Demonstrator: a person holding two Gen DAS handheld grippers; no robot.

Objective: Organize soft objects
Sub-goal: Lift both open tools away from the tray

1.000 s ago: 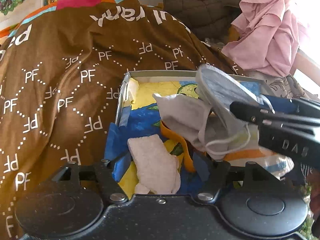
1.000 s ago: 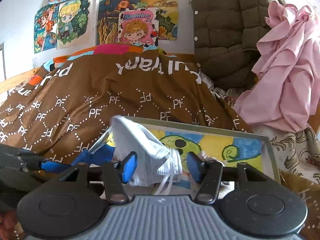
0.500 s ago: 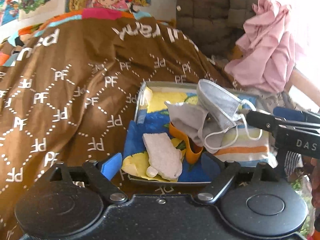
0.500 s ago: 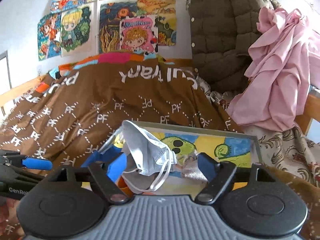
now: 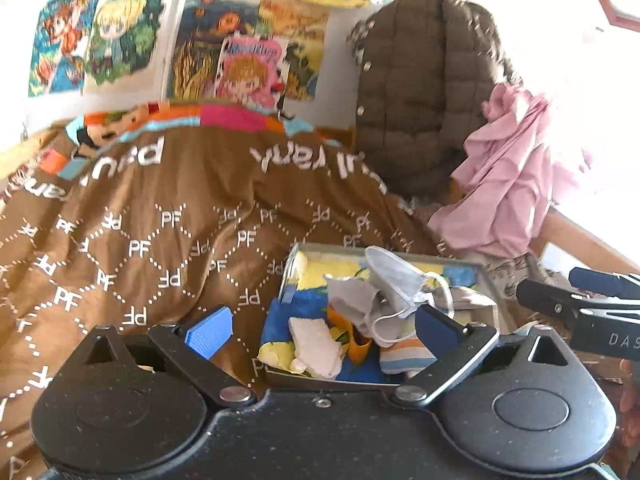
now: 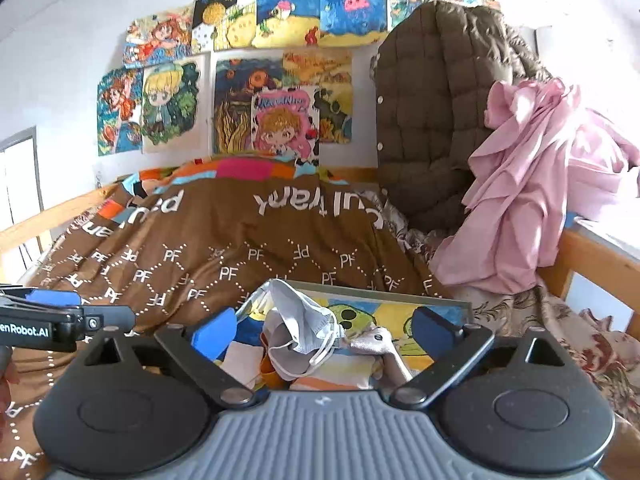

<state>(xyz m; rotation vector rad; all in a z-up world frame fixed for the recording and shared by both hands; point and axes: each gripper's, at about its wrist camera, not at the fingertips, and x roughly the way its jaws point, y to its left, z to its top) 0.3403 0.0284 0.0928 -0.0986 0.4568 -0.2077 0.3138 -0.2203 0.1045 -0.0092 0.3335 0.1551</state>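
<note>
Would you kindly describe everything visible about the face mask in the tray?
The face mask is pale grey, folded fabric with white elastic ear loops dangling at its lower right. It sits propped up, crumpled, on top of the soft pile in the tray, leaning on a grey cloth. Neither gripper touches it.

A bed under a brown quilt (image 6: 224,240) — on it a shallow tray (image 6: 460,303) of soft things.

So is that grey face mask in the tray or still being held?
In the tray. The face mask rests on the pile in the tray; the right gripper is open around nothing.
</note>
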